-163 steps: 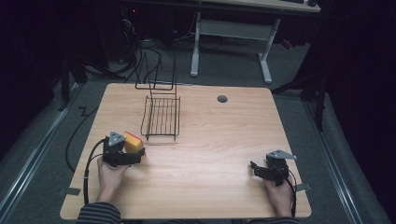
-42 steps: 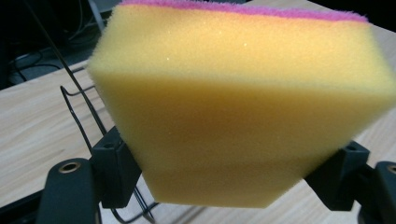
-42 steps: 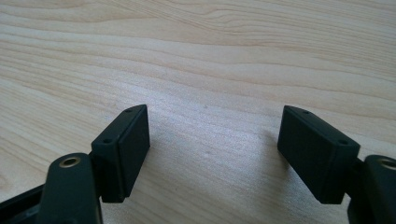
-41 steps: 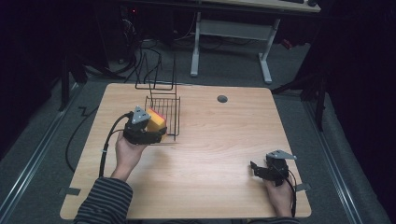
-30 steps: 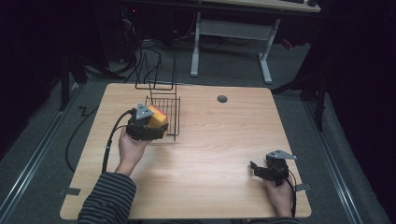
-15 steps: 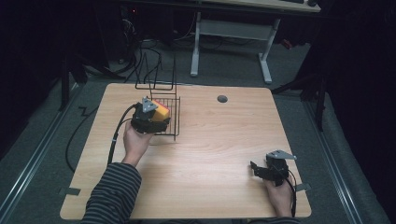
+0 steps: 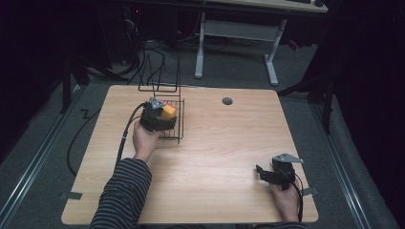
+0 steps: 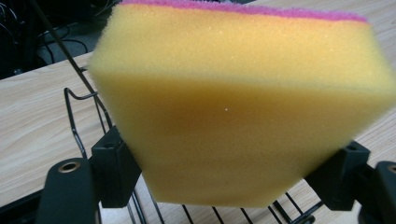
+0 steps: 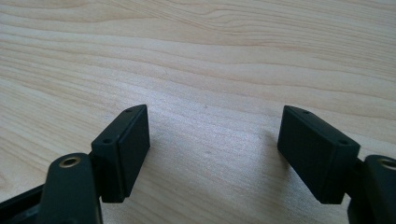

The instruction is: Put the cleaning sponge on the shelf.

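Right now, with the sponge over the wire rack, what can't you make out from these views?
- Rack floor under the sponge: left gripper view, the sponge blocks it, so the gap above the wire rack is unreadable.
- Left tongs: high view, too small to show the grip.
- Rack's far upright wires: high view, lost against the dark floor.
- Right tongs: right gripper view, lower ends cut off by the bottom edge.

Wood table w/ black wire rack on it.
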Tool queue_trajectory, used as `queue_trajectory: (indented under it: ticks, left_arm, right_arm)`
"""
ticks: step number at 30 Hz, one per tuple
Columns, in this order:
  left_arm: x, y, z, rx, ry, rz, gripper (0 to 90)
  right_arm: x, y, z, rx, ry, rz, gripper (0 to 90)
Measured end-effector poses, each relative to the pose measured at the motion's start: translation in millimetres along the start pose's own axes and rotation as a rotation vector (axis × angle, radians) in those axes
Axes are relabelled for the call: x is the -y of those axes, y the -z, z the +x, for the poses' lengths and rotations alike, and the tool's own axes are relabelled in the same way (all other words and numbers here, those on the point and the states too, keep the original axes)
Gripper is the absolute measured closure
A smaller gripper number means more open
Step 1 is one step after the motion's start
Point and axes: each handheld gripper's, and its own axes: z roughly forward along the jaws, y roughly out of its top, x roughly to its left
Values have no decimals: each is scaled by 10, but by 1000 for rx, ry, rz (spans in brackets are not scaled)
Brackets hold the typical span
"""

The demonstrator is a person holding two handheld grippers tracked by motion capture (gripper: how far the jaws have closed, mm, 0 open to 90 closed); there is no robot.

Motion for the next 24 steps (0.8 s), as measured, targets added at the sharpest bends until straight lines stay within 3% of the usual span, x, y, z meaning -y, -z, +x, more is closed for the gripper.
queue_trajectory:
  ticks: [8,24]
  left_arm:
    - [38,-127,47,-7,50,20,238]
    - [62,-175,27,-15,42,23,228]
  right_arm:
    - [0,0,0,0,0,0,256]
    - [0,0,0,-1,0,0,256]
